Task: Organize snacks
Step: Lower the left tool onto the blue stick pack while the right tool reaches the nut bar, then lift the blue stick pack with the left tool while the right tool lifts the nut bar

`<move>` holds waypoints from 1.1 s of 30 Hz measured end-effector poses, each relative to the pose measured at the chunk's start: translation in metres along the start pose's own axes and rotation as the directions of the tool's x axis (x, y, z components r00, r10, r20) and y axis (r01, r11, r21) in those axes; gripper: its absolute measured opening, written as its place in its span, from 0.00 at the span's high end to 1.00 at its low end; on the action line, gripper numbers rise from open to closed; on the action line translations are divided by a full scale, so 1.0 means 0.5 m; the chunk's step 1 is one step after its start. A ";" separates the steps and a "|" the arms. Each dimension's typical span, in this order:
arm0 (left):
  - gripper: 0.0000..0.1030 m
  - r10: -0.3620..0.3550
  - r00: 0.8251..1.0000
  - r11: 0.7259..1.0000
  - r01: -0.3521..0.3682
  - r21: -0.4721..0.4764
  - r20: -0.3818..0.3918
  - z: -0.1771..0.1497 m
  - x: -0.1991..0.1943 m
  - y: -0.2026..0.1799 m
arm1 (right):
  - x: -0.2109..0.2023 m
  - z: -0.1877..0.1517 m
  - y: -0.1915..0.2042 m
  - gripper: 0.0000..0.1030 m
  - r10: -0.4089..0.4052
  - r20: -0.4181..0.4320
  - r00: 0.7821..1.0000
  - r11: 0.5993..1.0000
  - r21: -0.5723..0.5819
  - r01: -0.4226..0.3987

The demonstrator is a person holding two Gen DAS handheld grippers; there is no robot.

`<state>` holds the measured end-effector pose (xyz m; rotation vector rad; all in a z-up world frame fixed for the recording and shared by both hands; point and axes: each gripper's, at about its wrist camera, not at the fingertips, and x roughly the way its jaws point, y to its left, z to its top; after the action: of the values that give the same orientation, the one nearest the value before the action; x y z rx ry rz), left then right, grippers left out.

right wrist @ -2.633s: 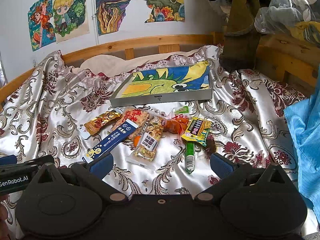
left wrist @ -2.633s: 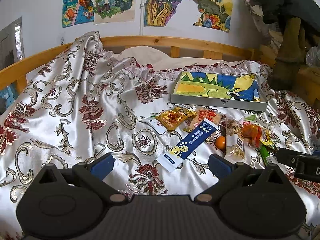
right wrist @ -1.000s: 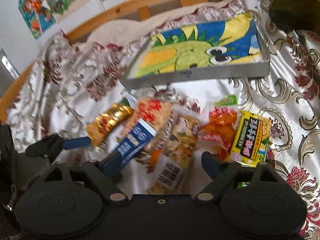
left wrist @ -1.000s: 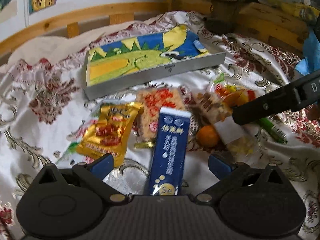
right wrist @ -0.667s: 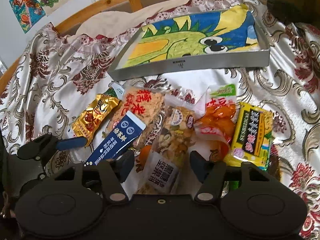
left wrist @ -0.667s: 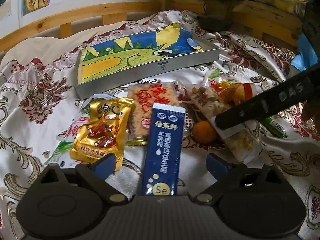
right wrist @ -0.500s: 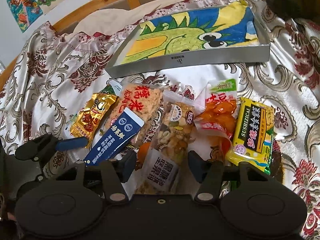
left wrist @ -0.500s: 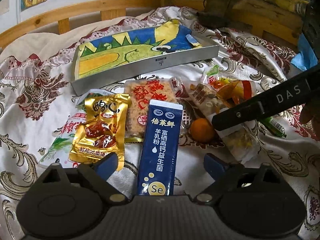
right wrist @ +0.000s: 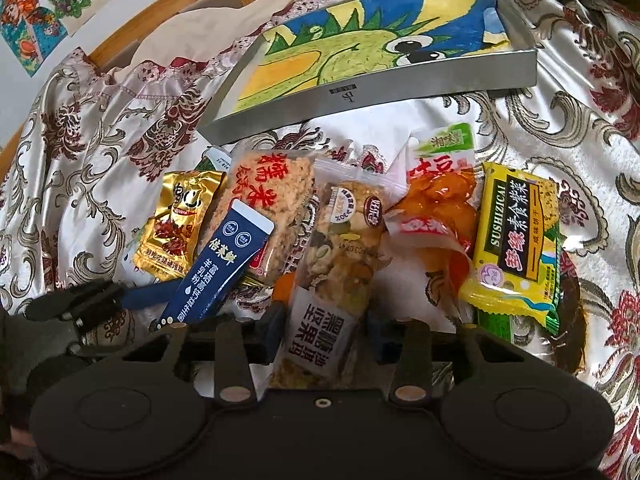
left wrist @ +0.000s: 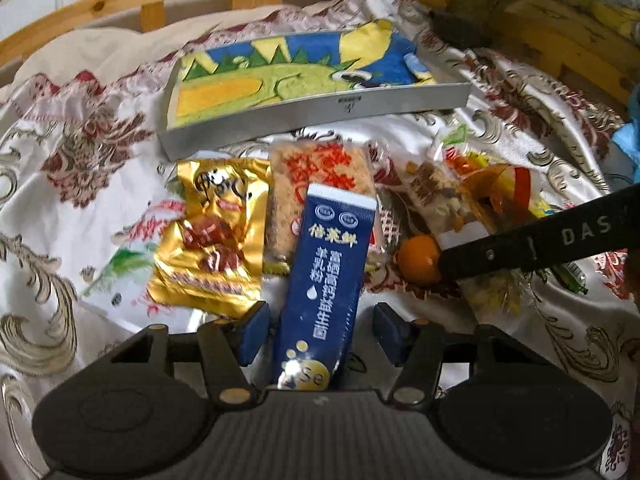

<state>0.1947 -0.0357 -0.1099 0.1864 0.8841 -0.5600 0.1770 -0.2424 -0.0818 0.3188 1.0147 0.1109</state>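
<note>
Left wrist view first: my left hand-held gripper (left wrist: pixel 318 334) straddles the near end of the long navy-blue powder sachet with white lettering (left wrist: pixel 326 280), blue pads half-closed on either side and not yet touching it. That sachet lies on the satin bedspread (left wrist: pixel 80 184), its far end resting on the clear-wrapped puffed rice cake with red characters (left wrist: pixel 316 168). I judge it light, flat and a bit floppy, its glossy film likely slippery, so I'd pinch across the narrow width near the lower end.

Over on the right wrist view, my right hand-held gripper (right wrist: pixel 324 330) is narrowed the same way around the clear packet of mixed nut bar with a white label (right wrist: pixel 336 264), pads beside it, contact not certain. Crinkly wrap, stiff brittle bar inside, I'd guess; a gentle squeeze at the label end suits it.

Counting outward, one of each: gold foil packet (right wrist: pixel 174 228), small orange fruit (left wrist: pixel 418 258), clear pouch of orange pieces (right wrist: pixel 440 208), yellow seaweed-snack packet (right wrist: pixel 516 240), and a green stick packet (right wrist: pixel 494 322) peeking from under it. A white-and-green packet (left wrist: pixel 116 268) shows beneath the gold one. Beyond them sits one shallow grey tray lined with a dragon drawing (right wrist: pixel 400 84), holding no snacks that I can see.
</note>
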 end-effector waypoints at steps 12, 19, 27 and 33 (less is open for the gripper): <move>0.66 0.025 0.998 0.990 -0.032 -0.134 -0.054 -0.006 -0.030 0.002 | -0.029 -0.009 0.002 0.60 0.014 0.007 1.000 1.000 0.012 -0.014; 0.68 0.064 0.998 0.984 -0.063 -0.167 -0.003 0.003 -0.086 -0.033 | -0.072 -0.021 0.003 0.60 0.048 0.044 0.998 0.999 0.012 -0.049; 0.68 0.129 0.984 0.974 -0.102 -0.201 0.124 0.061 -0.150 -0.040 | -0.161 -0.011 0.010 0.60 0.132 0.239 0.962 0.991 -0.017 -0.132; 0.68 0.198 0.957 0.957 -0.143 -0.251 0.210 0.179 -0.144 -0.021 | -0.192 0.044 -0.001 0.60 0.080 0.468 0.880 0.994 -0.098 -0.038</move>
<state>0.2138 -0.0504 0.0030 -0.0173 0.6894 -0.3042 0.1451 -0.2706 0.0071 0.2793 0.5129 0.1242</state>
